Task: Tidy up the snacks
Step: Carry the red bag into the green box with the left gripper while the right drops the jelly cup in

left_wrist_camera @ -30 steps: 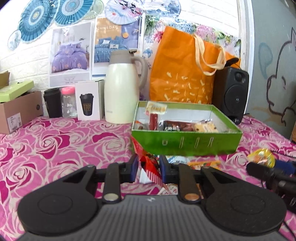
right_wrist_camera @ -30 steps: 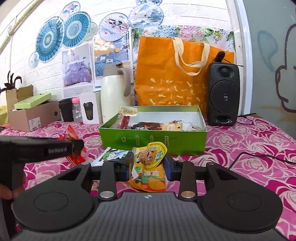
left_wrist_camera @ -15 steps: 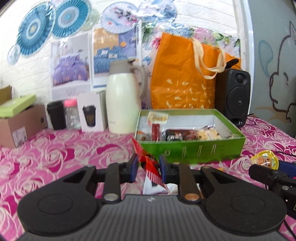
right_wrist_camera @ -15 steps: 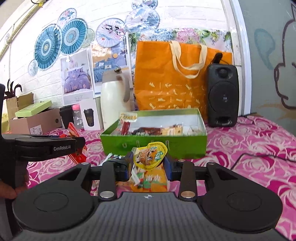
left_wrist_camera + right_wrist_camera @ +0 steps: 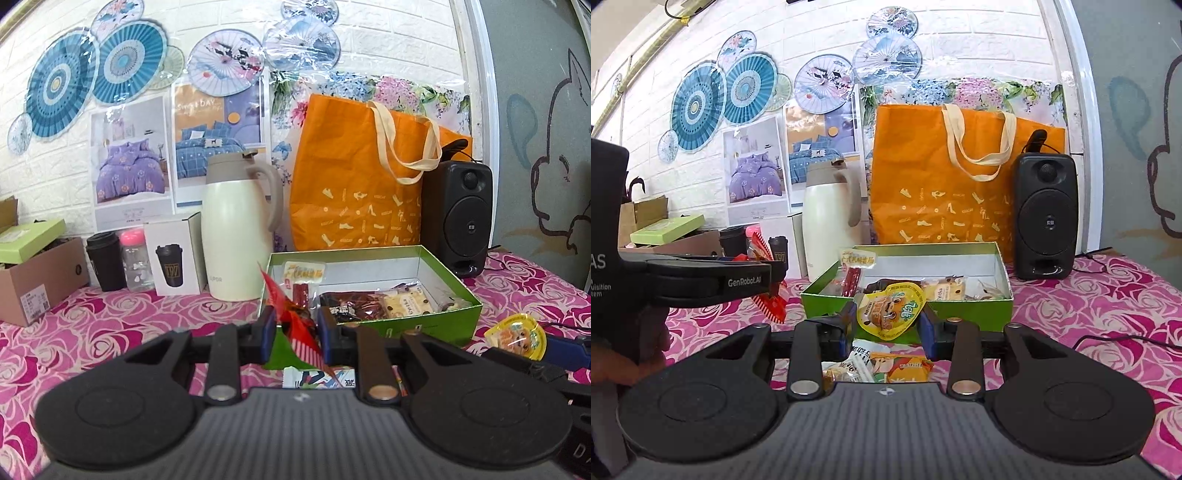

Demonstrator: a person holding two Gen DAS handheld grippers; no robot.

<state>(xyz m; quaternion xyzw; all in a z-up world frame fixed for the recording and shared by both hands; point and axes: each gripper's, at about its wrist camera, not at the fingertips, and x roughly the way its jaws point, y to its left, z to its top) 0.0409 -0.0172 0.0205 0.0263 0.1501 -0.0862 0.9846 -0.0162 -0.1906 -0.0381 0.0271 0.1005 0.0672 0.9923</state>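
1. Left view: left tool (image 5: 295, 328) grips red packet (image 5: 295, 325), held just before green box (image 5: 373, 291) w/ snacks; jug (image 5: 236, 229), bag (image 5: 354, 188), speaker (image 5: 458, 218) behind on tabletop (image 5: 110, 321).
2. Right view: right tool (image 5: 891, 326) clamps yellow pouch (image 5: 890, 310) in front of box; more packets (image 5: 882, 369) lie below.

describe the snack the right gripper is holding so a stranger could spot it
Find the open green cardboard box in front of the orange tote bag. Just before its front wall, the right gripper pinches a round yellow snack pouch with a cartoon animal face, unlike the flat packets lying below it.
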